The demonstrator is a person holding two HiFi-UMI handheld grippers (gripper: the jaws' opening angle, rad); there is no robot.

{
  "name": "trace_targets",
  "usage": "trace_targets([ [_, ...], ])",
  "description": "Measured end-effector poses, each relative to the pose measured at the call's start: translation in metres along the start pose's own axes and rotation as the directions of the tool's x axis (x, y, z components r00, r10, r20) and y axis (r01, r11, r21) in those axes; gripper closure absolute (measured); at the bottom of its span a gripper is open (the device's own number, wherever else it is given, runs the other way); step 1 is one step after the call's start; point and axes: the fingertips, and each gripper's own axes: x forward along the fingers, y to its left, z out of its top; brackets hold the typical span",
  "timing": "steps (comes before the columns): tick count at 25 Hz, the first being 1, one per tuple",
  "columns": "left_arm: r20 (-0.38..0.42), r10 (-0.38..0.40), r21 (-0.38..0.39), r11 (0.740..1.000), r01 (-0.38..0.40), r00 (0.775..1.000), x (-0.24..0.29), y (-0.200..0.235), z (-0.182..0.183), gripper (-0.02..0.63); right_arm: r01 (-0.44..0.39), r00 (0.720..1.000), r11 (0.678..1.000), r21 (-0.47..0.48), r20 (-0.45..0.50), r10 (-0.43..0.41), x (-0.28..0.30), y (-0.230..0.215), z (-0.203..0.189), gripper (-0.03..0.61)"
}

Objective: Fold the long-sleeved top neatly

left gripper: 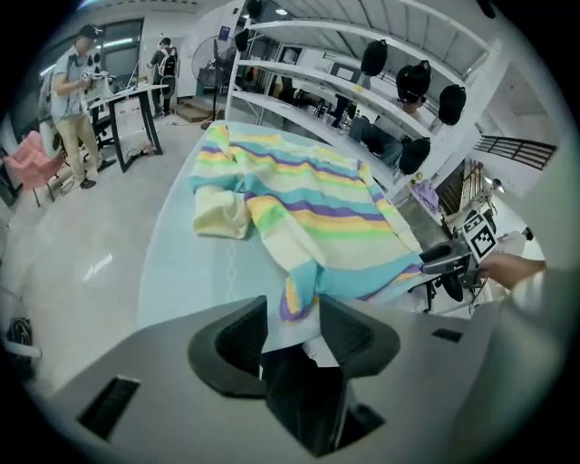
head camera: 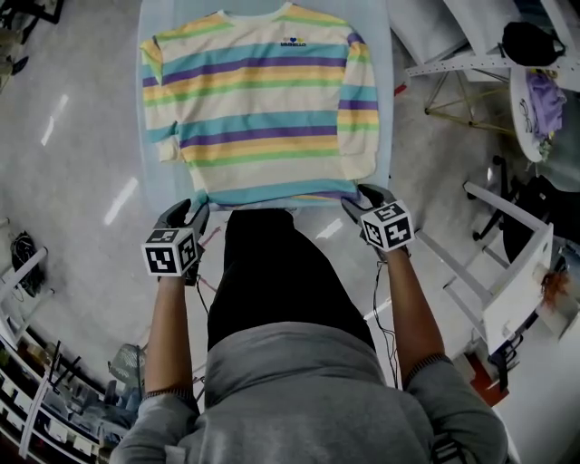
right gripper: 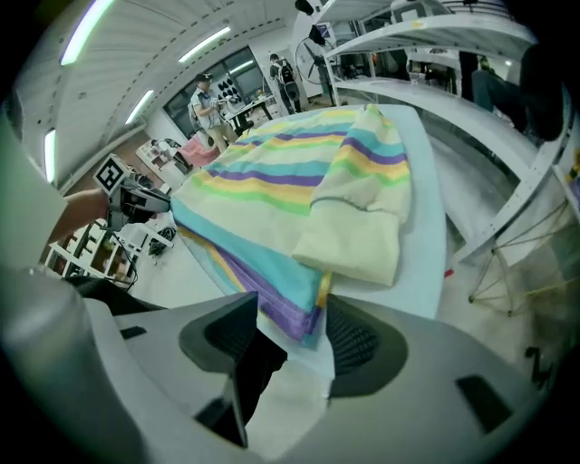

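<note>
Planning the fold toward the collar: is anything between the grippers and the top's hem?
Nothing visible. The hem corners of the top lie between the open jaws of the left gripper and right gripper; only its own folded-in sleeves lie on it.

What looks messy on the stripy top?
The top lies mostly smooth, but its hem corner at the left claw is curled up and rumpled instead of flat.

1 top, 1 tbl, 2 tongs.
</note>
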Motion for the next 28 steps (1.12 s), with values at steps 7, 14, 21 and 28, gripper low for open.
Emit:
trace_targets([
  [7, 0.063, 0.114, -0.035, 0.993, -0.112, 0.992, -0.010, 0.045, 0.049, 0.403, 0.053, 0.996, 0.998, 0.033, 0.067, -0.056, -0.028, -0.022, 0.033, 0.281],
  [14, 0.089, 0.195, -0.008, 0.981, -0.195, 0.977, -0.009, 0.091, 0.115, 0.405, 0.110, 0.984, 0.991, 0.070, 0.130, -0.118, -0.047, -0.051, 0.095, 0.279],
  [21, 0.008, 0.191, -0.026, 0.981, -0.190, 0.982, 0.025, 0.107, 0.115, 0.405, 0.119, 0.986, 0.979, 0.167, 0.094, -0.136, -0.034, -0.065, 0.112, 0.278],
  [28, -0.061, 0.194, -0.027, 0.980, -0.196, 0.979, 0.050, 0.112, 0.095, 0.537, 0.119, 0.990, 0.976, 0.180, 0.055, -0.131, -0.029, -0.054, 0.133, 0.278],
])
